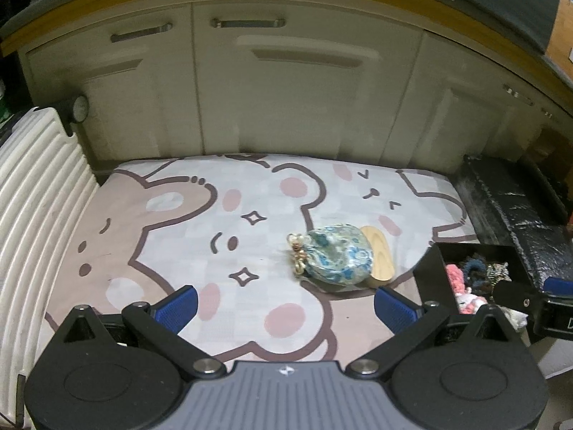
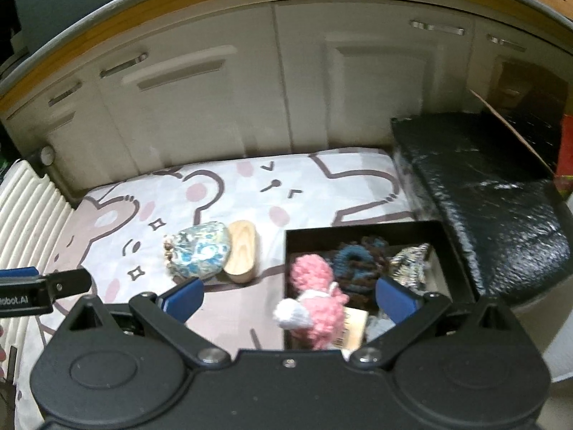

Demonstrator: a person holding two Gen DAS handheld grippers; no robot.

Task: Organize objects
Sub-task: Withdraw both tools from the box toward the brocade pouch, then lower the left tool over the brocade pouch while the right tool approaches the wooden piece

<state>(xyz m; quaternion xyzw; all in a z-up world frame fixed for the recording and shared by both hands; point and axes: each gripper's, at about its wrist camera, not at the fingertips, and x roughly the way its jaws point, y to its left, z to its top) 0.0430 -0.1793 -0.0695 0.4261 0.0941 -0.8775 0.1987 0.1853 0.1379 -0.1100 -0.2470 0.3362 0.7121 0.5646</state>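
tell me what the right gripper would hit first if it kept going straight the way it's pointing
Probably the pink and white knitted toy in the black box: it lies between the open right gripper fingers, closest ahead. Depth is hard to judge.

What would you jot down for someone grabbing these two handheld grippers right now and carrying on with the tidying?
Left gripper: open, empty, hovering over the cartoon mat.
Right gripper: open, empty, above the black box.
Done: the pink knitted toy, hair scrunchies and a silvery item lie in the box.
Left: the blue floral pouch and the wooden piece touching it are on the mat, left of the box. They likely go in next.
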